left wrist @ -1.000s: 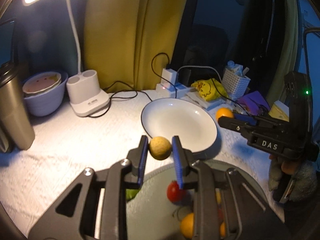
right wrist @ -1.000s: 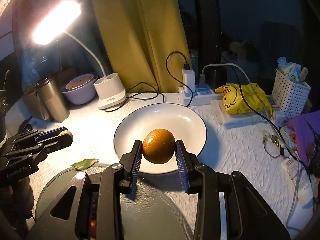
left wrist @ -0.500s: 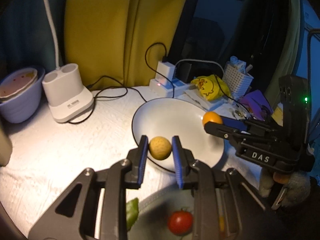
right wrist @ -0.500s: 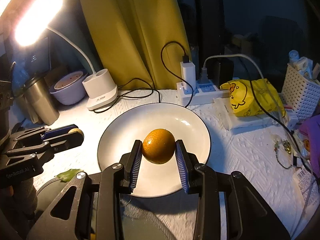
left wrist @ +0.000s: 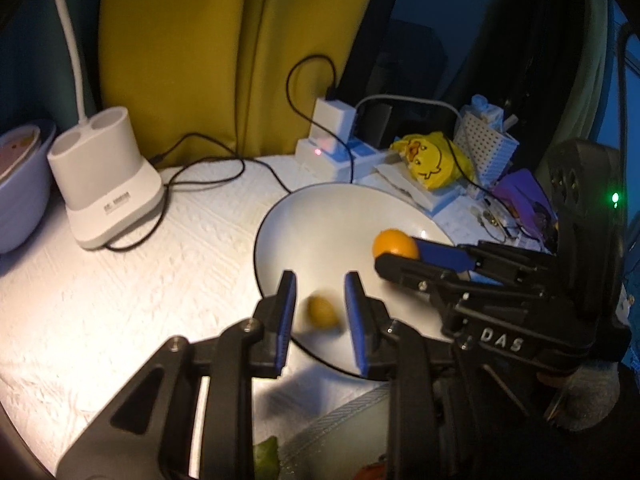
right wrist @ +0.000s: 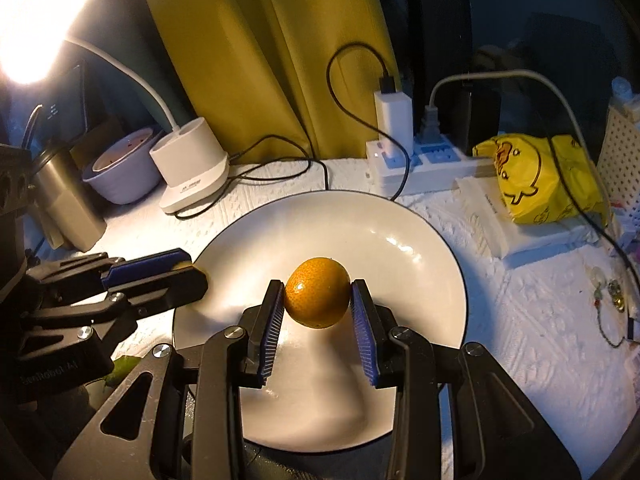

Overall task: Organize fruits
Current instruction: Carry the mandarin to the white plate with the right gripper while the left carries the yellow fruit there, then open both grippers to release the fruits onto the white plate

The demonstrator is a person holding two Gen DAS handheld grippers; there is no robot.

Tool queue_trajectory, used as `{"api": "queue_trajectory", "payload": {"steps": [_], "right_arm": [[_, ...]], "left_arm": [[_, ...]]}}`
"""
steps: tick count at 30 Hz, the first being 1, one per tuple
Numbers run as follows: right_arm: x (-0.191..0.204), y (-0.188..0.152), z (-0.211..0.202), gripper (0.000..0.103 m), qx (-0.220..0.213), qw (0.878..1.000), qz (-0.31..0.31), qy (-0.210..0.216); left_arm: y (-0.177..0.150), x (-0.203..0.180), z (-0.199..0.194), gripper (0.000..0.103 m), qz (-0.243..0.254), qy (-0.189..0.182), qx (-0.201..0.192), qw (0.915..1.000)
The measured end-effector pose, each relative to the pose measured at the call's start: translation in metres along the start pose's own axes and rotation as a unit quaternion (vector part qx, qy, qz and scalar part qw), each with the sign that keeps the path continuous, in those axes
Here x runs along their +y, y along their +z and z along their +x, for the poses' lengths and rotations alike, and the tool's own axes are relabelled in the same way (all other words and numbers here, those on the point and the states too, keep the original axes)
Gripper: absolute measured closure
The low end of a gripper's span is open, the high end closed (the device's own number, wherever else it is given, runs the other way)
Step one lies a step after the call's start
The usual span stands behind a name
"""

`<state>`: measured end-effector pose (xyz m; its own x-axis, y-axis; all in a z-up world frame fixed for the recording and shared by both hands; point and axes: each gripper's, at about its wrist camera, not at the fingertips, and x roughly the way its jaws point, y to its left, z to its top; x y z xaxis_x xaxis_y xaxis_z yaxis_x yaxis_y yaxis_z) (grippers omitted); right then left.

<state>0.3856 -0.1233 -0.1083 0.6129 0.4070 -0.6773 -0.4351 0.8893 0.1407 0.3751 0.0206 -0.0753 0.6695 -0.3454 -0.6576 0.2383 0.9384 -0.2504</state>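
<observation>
My left gripper (left wrist: 320, 300) is open above the near left rim of the white plate (left wrist: 320, 220). A small yellow fruit (left wrist: 321, 311), blurred, is loose between and below its fingers, over the plate. My right gripper (right wrist: 318, 300) is shut on an orange (right wrist: 317, 293) and holds it above the middle of the white plate (right wrist: 400, 248). The right gripper with the orange (left wrist: 394, 243) also shows in the left wrist view, over the plate's right side. The left gripper (right wrist: 188, 272) shows at the plate's left edge in the right wrist view.
A white lamp base (right wrist: 192, 168) with cables stands behind the plate on the left, next to a purple bowl (right wrist: 120, 168) and a steel tumbler (right wrist: 68, 200). A power strip (right wrist: 420, 160), a yellow duck bag (right wrist: 536, 176) and a white basket (left wrist: 486, 144) are behind on the right. A dark tray's rim (left wrist: 340, 420) is nearest me.
My left gripper has opened and let the yellow fruit go; it is dropping onto the plate. Both grippers have moved forward over the plate. The right gripper still holds the orange.
</observation>
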Motion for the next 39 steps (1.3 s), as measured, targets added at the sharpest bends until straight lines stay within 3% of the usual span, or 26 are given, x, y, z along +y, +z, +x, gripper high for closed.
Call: {"api": "queue_trajectory", "payload": {"steps": [8,15,39], "right_arm": [[-0.004,0.004,-0.003,0.064,-0.011,1.000,0.014,-0.012],[-0.004,0.005,-0.021,0.063,-0.026,0.999,0.017,-0.021],[0.039,-0.035,-0.095,0.063,-0.044,0.999,-0.003,-0.014]], "left_arm": [[0.000,0.004,-0.006,0.074,-0.008,0.010,-0.002,0.9999],[0.002,-0.003,-0.032,0.060,0.000,0.016,-0.029,0.9994],[-0.036,-0.032,-0.119,0.059,0.004,0.016,-0.068,0.9975]]}}
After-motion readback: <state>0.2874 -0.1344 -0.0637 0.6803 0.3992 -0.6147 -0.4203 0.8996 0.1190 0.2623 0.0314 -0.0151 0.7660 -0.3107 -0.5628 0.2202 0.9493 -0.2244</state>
